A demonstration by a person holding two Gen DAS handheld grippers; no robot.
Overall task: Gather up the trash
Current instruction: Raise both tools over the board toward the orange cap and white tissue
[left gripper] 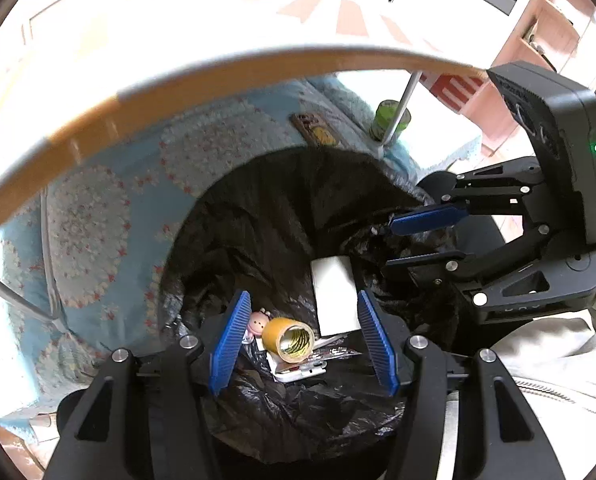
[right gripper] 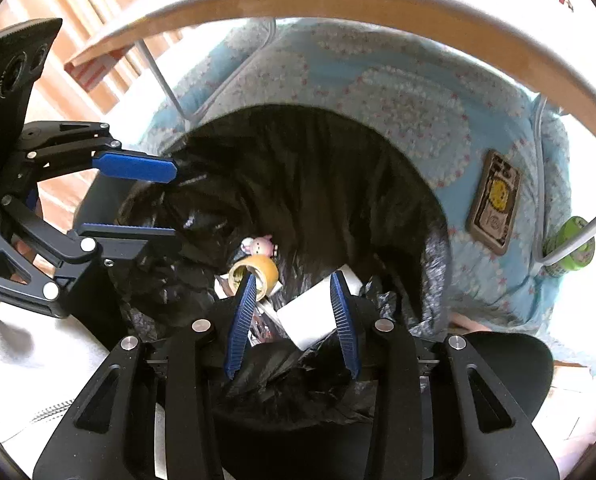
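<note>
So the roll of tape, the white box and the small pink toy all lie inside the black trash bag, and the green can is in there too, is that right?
Not quite. The green can is outside the black trash bag, standing on the blue quilt by a metal leg, as the right wrist view shows. The roll of tape, white box and small pink toy do lie inside.

Both the left tool (left gripper: 303, 340) and right tool (right gripper: 294, 322) hang spread apart, pointing downward.

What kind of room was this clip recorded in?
Probably a lived-in home room, perhaps a bedroom or living room: a blue floral quilt lies under a wooden table edge, with a black-bagged trash bin on the floor and wooden shelving behind.
</note>
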